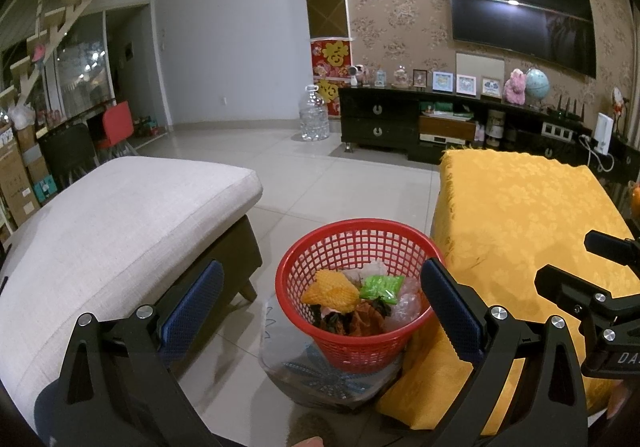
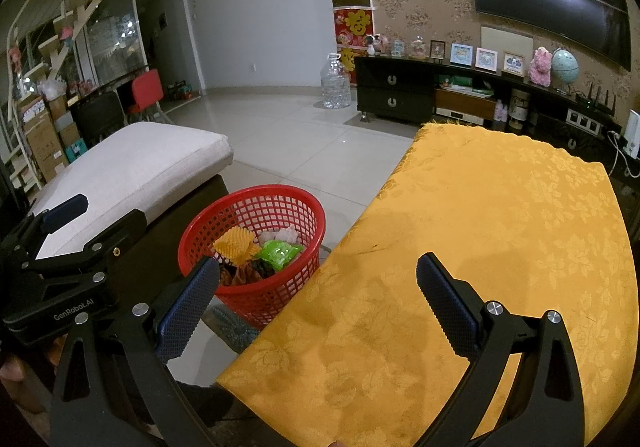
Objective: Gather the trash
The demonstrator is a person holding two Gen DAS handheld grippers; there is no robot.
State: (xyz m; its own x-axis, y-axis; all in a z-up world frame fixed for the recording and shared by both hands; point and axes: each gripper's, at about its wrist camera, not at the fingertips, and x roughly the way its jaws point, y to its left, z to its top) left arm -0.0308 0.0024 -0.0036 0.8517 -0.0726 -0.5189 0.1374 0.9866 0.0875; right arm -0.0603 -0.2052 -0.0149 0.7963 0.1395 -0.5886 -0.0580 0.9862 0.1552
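Between the grey sofa (image 1: 120,223) and the counter (image 1: 532,215) under its yellow cloth, a red basket (image 1: 320,347) stands on the tiled floor (image 1: 320,175), on a round mat (image 1: 320,379) with a blue pattern. Its near side lies just beside the counter's hanging cloth. Trash fills the lower part of the basket: a yellow foam net (image 1: 330,289) on top at the left, a green wrapper (image 1: 380,285) to its right, clear crinkled plastic (image 1: 408,305) against the right wall, pale scraps (image 1: 372,269) at the back, and dark and orange-brown bits (image 1: 360,321) at the front.

The left gripper (image 1: 320,311) hangs above the basket with its blue pads (image 1: 192,303) spread wide and nothing between them. In the left wrist view the basket sits between the two fingers.

The right gripper (image 2: 320,307) hovers over the near corner of the counter, likewise released, blue pads (image 2: 188,307) far apart and empty. Its left finger lies across the basket's near rim in the right wrist view, its right finger over bare yellow cloth. Each gripper shows at the edge of the other's view.

Across the room a dark cabinet (image 1: 380,123) stands below a wall television (image 1: 520,11), with a clear water jug (image 1: 314,113) on the floor at its left end.
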